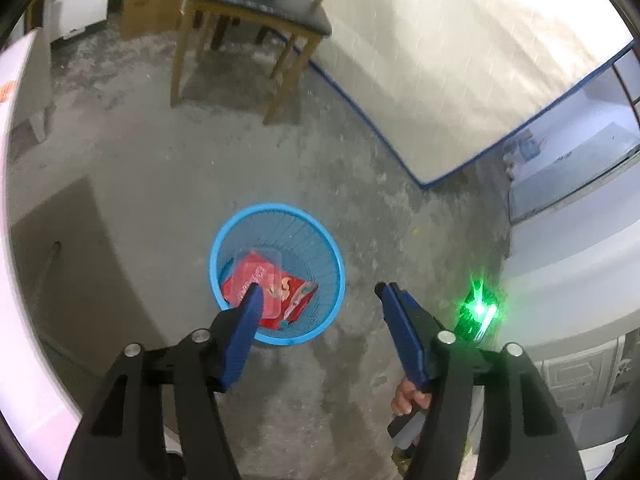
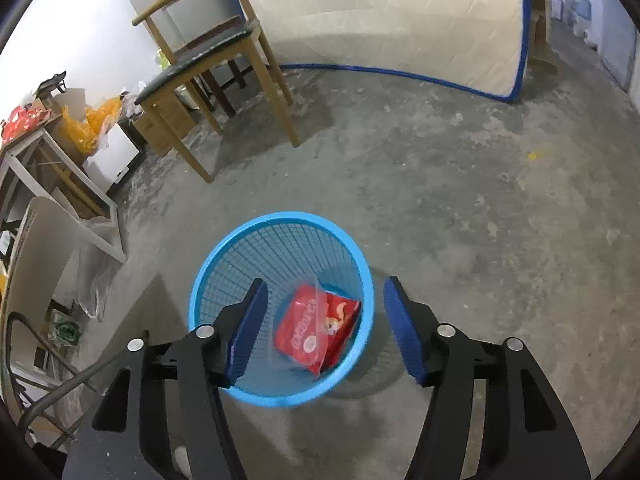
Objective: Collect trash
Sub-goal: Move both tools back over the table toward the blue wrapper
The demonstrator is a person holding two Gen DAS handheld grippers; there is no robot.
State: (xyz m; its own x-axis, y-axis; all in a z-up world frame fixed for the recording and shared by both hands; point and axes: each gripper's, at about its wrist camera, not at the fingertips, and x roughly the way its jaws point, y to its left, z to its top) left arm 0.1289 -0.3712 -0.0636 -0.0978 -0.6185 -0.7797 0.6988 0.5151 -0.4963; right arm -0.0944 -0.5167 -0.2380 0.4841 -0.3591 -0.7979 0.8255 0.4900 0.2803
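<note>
Down below both sets of spread jaws, the red snack packet (image 2: pixel 316 328) lies inside the blue mesh bin (image 2: pixel 224 248) on the floor. Neither left gripper (image 1: pixel 318 290) nor right gripper (image 2: pixel 324 284) holds anything.

From my left wrist view, a blue finger (image 1: pixel 244 320) covers the packet's (image 1: pixel 280 292) corner at 7 o'clock. The hand (image 1: pixel 408 398) at 5 o'clock is mostly hidden behind the gripper frame. The chair's (image 1: pixel 256 8) back is cut off at 12 o'clock (packet print too blurred to read).
</note>
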